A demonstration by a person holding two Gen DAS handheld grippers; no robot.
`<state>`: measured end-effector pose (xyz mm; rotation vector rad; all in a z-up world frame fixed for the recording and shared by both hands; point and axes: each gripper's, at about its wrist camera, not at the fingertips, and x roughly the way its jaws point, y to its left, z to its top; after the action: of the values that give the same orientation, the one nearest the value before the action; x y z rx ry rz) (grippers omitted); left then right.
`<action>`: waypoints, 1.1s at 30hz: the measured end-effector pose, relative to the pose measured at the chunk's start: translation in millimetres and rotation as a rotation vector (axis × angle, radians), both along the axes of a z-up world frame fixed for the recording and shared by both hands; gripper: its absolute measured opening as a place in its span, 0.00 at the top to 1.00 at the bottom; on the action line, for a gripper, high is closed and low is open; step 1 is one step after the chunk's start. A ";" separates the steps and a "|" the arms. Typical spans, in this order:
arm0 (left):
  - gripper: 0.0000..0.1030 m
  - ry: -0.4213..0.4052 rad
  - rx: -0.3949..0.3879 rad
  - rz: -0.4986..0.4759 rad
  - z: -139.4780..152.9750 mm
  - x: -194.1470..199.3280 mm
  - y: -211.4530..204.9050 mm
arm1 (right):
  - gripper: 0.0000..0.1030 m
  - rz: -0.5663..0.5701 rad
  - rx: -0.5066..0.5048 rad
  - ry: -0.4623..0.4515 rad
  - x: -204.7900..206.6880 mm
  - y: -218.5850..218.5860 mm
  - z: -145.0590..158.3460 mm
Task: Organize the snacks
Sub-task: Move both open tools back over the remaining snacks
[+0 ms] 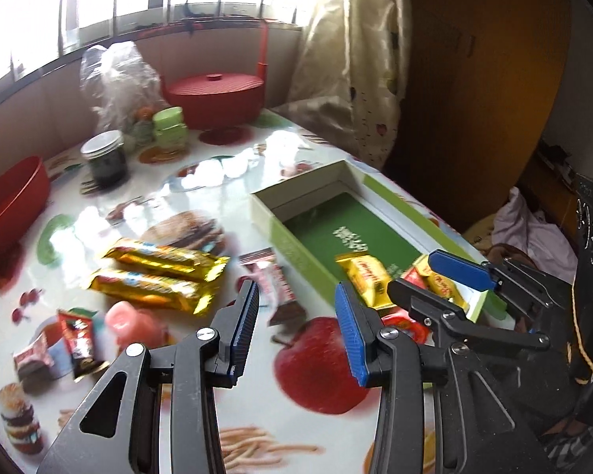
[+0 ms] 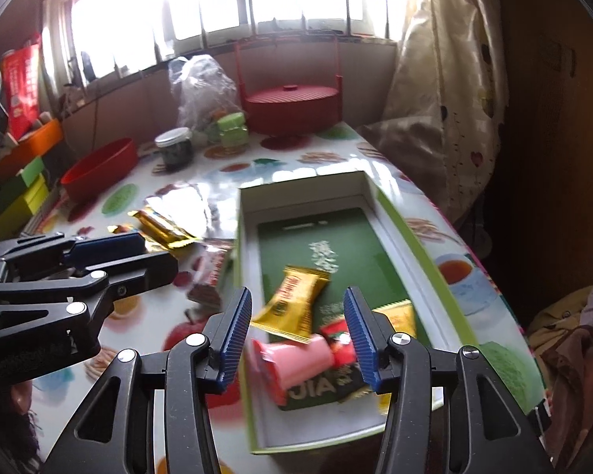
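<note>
An open green box (image 2: 395,213) lies on the printed table. It holds a pink cup-shaped snack (image 2: 296,359), a red packet (image 2: 338,341) and a blurred, tilted yellow snack (image 2: 292,304). My right gripper (image 2: 296,335) hangs open over the box's near end, its pads pressing on nothing. My left gripper (image 1: 298,328) is open and empty above the apple print, left of the box (image 1: 312,260). Loose on the table lie two golden bars (image 1: 166,260), a pink snack (image 1: 132,322), small red-brown packets (image 1: 77,339) and a dark packet (image 1: 271,280) next to the box wall.
At the table's far side stand a red bowl (image 1: 12,205), a dark jar (image 1: 104,158), green tubs (image 1: 170,124), a clear plastic bag (image 1: 114,75) and a red lidded pot (image 1: 217,94). A curtain (image 1: 352,59) hangs past the table's right edge.
</note>
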<state>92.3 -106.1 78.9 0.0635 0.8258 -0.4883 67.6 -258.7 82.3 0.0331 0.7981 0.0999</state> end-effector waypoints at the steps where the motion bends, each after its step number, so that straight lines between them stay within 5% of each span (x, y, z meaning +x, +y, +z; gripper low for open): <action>1: 0.60 -0.001 0.002 0.010 -0.3 -0.3 4.4 | 0.53 0.009 0.003 -0.002 0.8 3.1 0.4; 22: 0.60 0.013 0.028 0.290 -21.4 0.7 125.2 | 0.52 0.273 0.060 0.021 23.8 97.8 -10.4; 33: 0.55 0.044 0.058 0.348 -40.9 4.4 177.9 | 0.48 0.364 0.099 0.047 41.1 138.4 -26.0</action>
<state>96.7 71.8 38.0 -0.0376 0.8730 -0.1382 108.7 -120.3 56.3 -0.0171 0.8392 0.4848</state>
